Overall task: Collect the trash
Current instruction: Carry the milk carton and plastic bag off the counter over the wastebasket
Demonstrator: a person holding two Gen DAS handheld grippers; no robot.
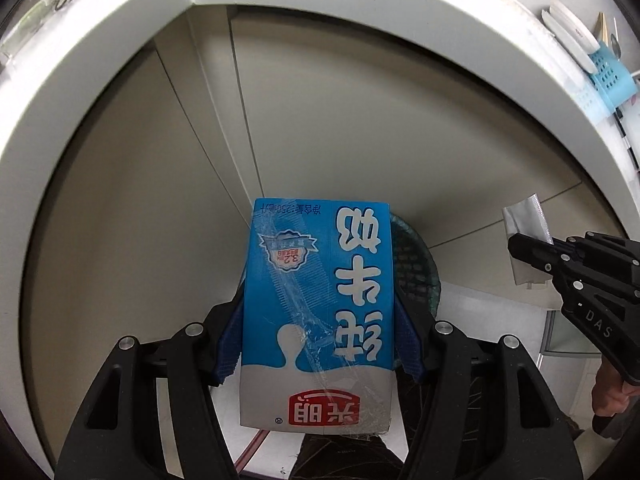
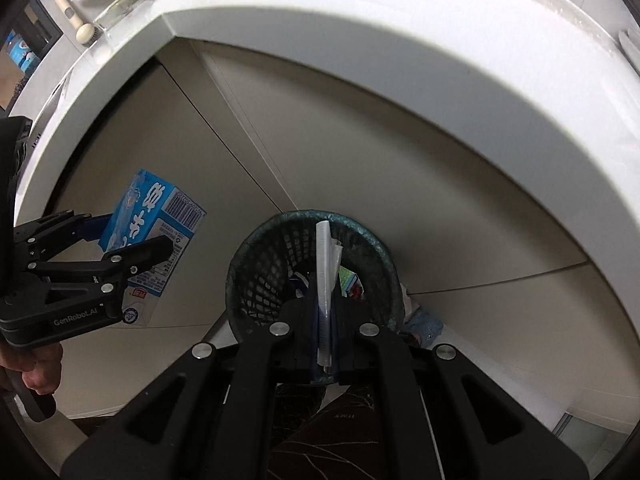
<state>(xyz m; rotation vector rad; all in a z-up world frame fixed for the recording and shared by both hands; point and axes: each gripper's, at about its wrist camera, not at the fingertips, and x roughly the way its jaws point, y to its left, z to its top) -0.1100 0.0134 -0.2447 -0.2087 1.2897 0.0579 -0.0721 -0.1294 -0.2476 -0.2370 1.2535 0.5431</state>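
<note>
Milk carton (image 1: pixel 316 312): clamped upside down between the left tool (image 1: pixel 320 344) pads, held in the air just left of the bin, probably for dropping in.
Silver wrapper (image 2: pixel 325 292): pinched flat in the closed right tool (image 2: pixel 325 344), directly over the bin mouth, likely ready for release.
Bin (image 2: pixel 256 264): dark mesh basket on the floor below the white tabletop (image 2: pixel 360 92) edge; some scraps already inside.
Blue rack (image 1: pixel 608 80): on the tabletop, well away from the bin.

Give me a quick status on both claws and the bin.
Left claw shut on milk carton, beside the bin. Right claw shut on silver wrapper, over the mesh bin. Trash already inside. Nothing blocking the drop.
</note>
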